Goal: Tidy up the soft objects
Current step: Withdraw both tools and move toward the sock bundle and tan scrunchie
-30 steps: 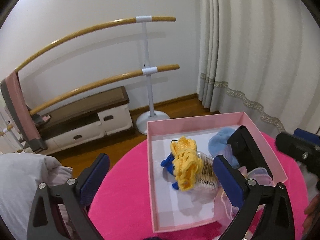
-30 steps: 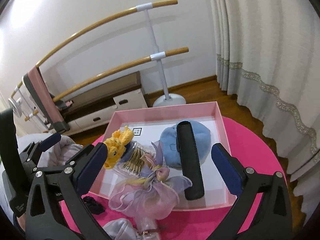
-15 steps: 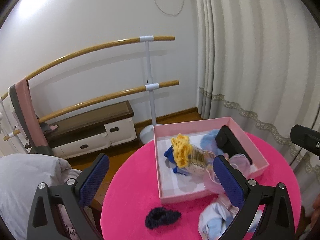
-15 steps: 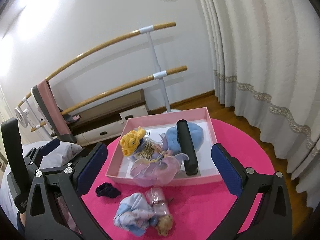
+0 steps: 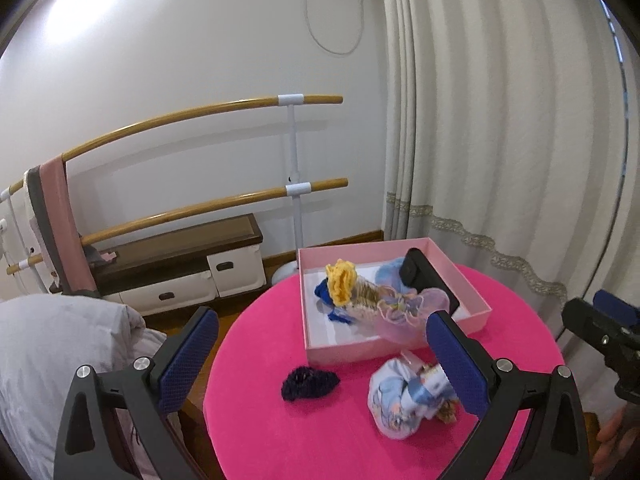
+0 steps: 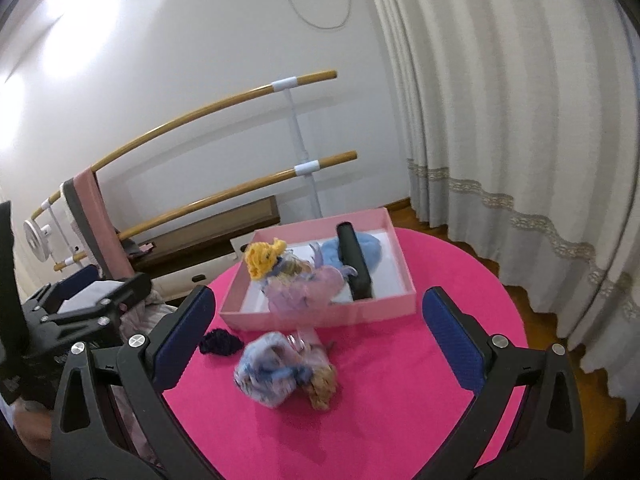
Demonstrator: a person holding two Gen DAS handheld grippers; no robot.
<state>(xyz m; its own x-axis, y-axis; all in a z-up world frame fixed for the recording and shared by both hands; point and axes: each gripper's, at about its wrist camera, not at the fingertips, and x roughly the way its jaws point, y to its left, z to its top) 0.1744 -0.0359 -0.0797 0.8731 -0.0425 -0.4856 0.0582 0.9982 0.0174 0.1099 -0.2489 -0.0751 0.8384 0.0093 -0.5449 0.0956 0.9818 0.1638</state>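
Note:
A pink box (image 5: 472,286) (image 6: 404,264) sits at the far side of a round pink table (image 5: 280,432) (image 6: 380,400). In it lie a yellow knitted piece (image 5: 341,283) (image 6: 262,258), a light blue soft thing (image 6: 370,249), a sheer pink-lilac bow (image 5: 404,312) (image 6: 308,290) and a black case (image 5: 420,272) (image 6: 354,264). In front of the box lie a dark navy scrunchie (image 5: 310,382) (image 6: 220,342) and a pale blue bundle (image 5: 400,404) (image 6: 272,372). My left gripper (image 5: 320,364) and right gripper (image 6: 316,334) are both open and empty, held back above the table's near side.
A ballet barre stand (image 5: 294,184) and a low brown-and-white cabinet (image 5: 180,272) stand by the wall behind the table. A curtain (image 5: 500,140) hangs at the right. A grey-white pillow (image 5: 48,352) lies at the left.
Both grippers have pulled back and up from the box. The scrunchie and the pale blue bundle in front of the box have come into view.

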